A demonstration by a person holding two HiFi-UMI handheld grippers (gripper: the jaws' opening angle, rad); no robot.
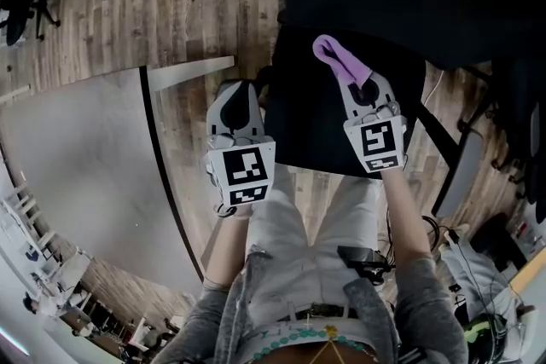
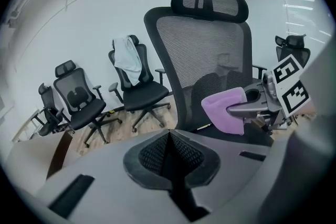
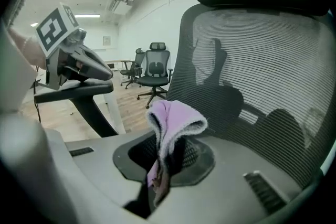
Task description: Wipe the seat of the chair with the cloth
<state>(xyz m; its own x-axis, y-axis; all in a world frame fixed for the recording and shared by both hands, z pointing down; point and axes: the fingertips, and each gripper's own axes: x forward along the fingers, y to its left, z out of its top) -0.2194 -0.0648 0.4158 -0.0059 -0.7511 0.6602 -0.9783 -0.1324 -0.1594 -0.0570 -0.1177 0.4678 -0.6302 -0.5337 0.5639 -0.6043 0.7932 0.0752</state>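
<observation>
Holding the cloth (image 3: 176,118) is the right gripper (image 3: 160,165). Its jaws are clamped on a lower fold, so the purple bulk stands up and flops over past the tips. The left gripper (image 2: 170,139) is beside it at the seat's left edge, its jaws brought fully together with nothing between them.

Just beyond both lies the seat (image 1: 307,128), dark and flat. The cloth is over its rear half, close to the backrest (image 3: 252,55). In the left gripper view the cloth appears to sit a little above the seat rather than pressed onto it (contact is hard to judge from overhead), so I take the wiping stroke as about to start.

To do it well, the right gripper should tip down until the loose fold lies flat on the seat, not just its edge. It should then sweep in overlapping passes from the back toward the front lip, keeping the hard jaw tips off the fabric. The left gripper could steady the chair, which may roll or swivel.

Farther off, other chairs (image 2: 139,89) stand on the wooden floor (image 1: 192,4). There are no containers anywhere in view; the nearest thing to one is a far chair with a white garment (image 2: 127,57) draped over its back.
</observation>
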